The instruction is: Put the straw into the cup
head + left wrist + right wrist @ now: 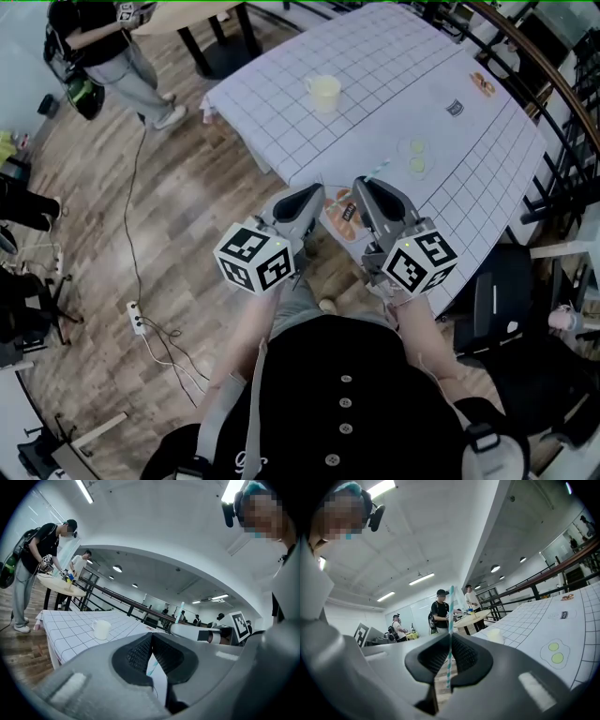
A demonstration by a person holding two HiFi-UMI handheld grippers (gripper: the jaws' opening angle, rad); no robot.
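Note:
A pale cup (323, 92) stands on the grid-patterned tablecloth (394, 66), far from both grippers; it also shows small in the left gripper view (101, 629) and the right gripper view (496, 635). My right gripper (360, 186) (450, 637) is shut on a teal-and-white striped straw (451, 616), which stands upright, its tip (376, 171) above the jaws. Beside it, at the table's near edge, my left gripper (317, 195) (150, 638) is shut on what looks like a white paper wrapper (160, 679) with a bit of teal striping.
Two green dots (413, 156) are printed on the cloth just beyond the right gripper, and an orange print (343, 211) lies between the grippers. A railing (553, 103) runs along the right. A person (112, 47) stands at the far left by a round table. A cable and power strip (137, 319) lie on the floor.

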